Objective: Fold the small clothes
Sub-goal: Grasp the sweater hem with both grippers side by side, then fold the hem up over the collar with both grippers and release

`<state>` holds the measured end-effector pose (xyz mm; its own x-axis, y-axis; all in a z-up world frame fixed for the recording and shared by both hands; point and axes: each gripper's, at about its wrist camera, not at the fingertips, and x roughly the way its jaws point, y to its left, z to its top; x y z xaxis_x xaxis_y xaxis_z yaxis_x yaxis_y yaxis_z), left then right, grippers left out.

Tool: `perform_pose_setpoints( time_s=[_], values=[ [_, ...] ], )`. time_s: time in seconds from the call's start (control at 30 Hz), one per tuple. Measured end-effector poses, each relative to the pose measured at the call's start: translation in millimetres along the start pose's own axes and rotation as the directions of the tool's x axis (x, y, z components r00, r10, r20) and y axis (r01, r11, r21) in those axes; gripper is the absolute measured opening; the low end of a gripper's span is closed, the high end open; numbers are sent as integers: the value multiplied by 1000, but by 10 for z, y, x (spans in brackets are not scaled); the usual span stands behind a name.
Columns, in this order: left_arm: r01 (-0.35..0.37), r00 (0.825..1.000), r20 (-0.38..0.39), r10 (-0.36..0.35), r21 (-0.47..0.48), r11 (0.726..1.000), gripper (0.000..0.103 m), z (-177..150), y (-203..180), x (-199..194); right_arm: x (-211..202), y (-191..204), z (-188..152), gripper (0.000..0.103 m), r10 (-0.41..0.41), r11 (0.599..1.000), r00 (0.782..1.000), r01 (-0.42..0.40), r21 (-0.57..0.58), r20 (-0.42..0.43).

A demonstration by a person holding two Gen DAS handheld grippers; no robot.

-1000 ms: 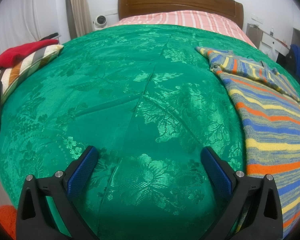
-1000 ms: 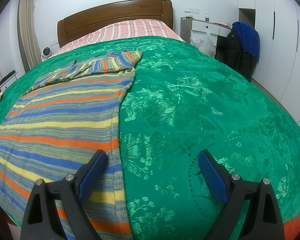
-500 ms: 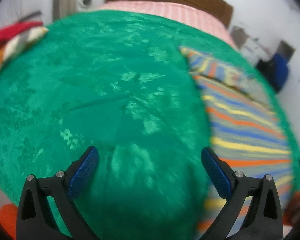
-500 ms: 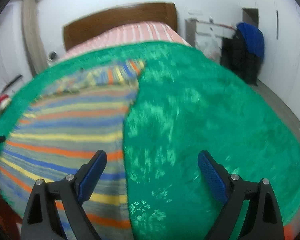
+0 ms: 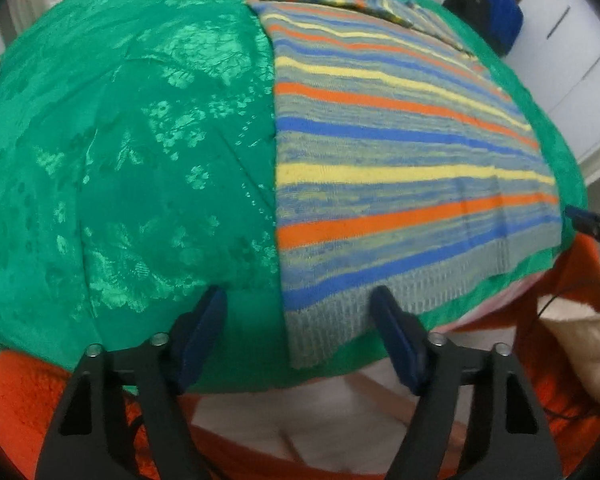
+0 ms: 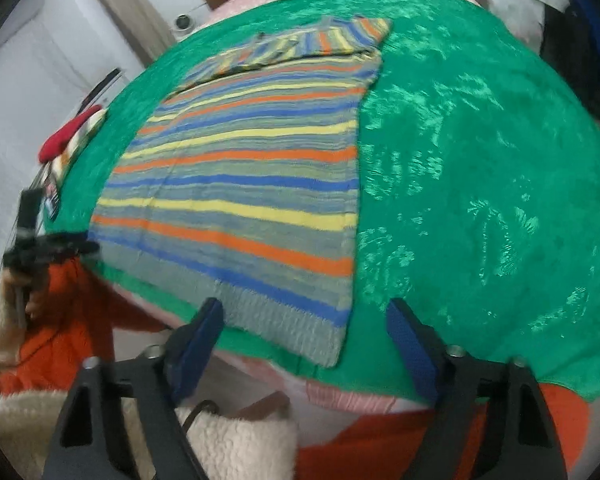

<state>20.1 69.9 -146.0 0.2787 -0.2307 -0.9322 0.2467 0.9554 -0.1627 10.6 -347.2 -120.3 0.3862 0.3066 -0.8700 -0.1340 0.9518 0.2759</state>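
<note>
A knitted sweater point(image 5: 400, 128) with blue, orange, yellow and grey stripes lies flat on the green bedspread point(image 5: 120, 140), its ribbed hem towards me at the bed's near edge. My left gripper point(image 5: 298, 316) hangs over the hem's left corner. The corner sits between its closing jaws, and the blue pads stand clear of the knit. In the right wrist view the sweater point(image 6: 240, 184) fills the left half. My right gripper point(image 6: 304, 320) straddles the hem's right corner, its jaws also closing and not pressing on it.
The bedspread point(image 6: 480, 160) runs back to a striped pink sheet and wooden headboard. A red cloth point(image 6: 66, 134) and a phone point(image 6: 52, 196) lie at the far left edge. Orange clothing with a fleece cuff point(image 6: 236, 452) is below the bed edge. White wardrobes and a blue garment point(image 5: 500, 12) stand at the right.
Both views have tipped downward and swung onto the sweater's near hem. Each gripper's jaws have narrowed and now straddle a hem corner, where before they were over bedspread.
</note>
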Motion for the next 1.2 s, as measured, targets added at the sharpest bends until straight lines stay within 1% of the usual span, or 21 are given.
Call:
perform_pose_setpoints(
  time_s=[0.07,0.1,0.13,0.17,0.27,0.33,0.4,0.5,0.6,0.7,0.77,0.83,0.87,0.9,0.93,0.97,1.0,1.03,1.1,1.13,1.2],
  values=[
    [-9,1000,-12,9,24,1000,60,24,-30,0,174,-61,33,65,8,999,998,-5,46,-62],
    [-16,1000,-21,17,41,999,43,32,-43,2,266,-95,20,52,11,998,995,-5,61,-98],
    [-19,999,-32,21,56,998,12,23,-52,-5,319,-92,5,38,9,998,992,-2,58,-125],
    [2,998,-57,1,60,998,4,31,-46,3,365,-91,-8,5,15,999,987,-8,45,-163],
    [32,998,-53,-30,51,998,4,48,-15,-107,261,-105,19,5,65,997,981,-56,60,-180],
    [112,993,-20,-112,10,994,4,162,73,-295,72,-137,84,5,98,993,984,-88,74,-147],
    [189,981,49,-188,-22,982,4,379,171,-506,-141,-189,205,5,125,989,988,-117,93,-92],
    [257,955,165,-246,-48,965,4,806,359,-718,-382,-310,522,5,156,981,987,-158,110,20],
    [260,943,232,-239,-63,964,4,1392,450,-691,-388,-460,945,5,159,976,982,-172,132,106],
    [220,945,266,-193,-75,973,4,2064,554,-502,-274,-569,1456,5,132,977,977,-157,143,166],
    [180,948,281,-148,-89,980,4,2529,594,-317,-130,-674,1938,5,108,979,974,-139,151,201],
    [147,948,298,-106,-117,982,5,3098,685,-81,53,-719,2426,5,81,982,969,-118,150,233],
    [151,946,307,-102,-137,979,8,3292,721,24,180,-750,2685,5,73,979,964,-118,164,256],
    [146,947,308,-88,-172,974,28,3499,777,178,294,-804,2915,7,84,973,956,-139,182,281],
    [127,957,284,-63,-214,969,66,3590,849,341,442,-920,3173,8,114,959,939,-190,209,326],
    [78,971,241,-9,-277,958,78,3702,959,496,587,-902,3326,16,109,953,927,-200,228,360],
    [54,971,239,26,-322,945,77,3606,1041,510,682,-972,3423,37,77,948,921,-186,258,382],
    [67,969,246,22,-348,935,75,3561,1127,515,801,-1059,3473,46,20,939,930,-143,311,366],
    [158,961,268,-60,-363,918,75,3334,1275,518,879,-1120,3428,47,-8,927,941,-120,354,339],
    [176,959,273,-76,-365,914,75,3182,1323,493,858,-1123,3339,47,10,932,941,-132,338,339],
    [186,956,280,-89,-341,921,76,2884,1320,406,767,-1063,3174,47,7,954,945,-105,282,328]
  ],
)
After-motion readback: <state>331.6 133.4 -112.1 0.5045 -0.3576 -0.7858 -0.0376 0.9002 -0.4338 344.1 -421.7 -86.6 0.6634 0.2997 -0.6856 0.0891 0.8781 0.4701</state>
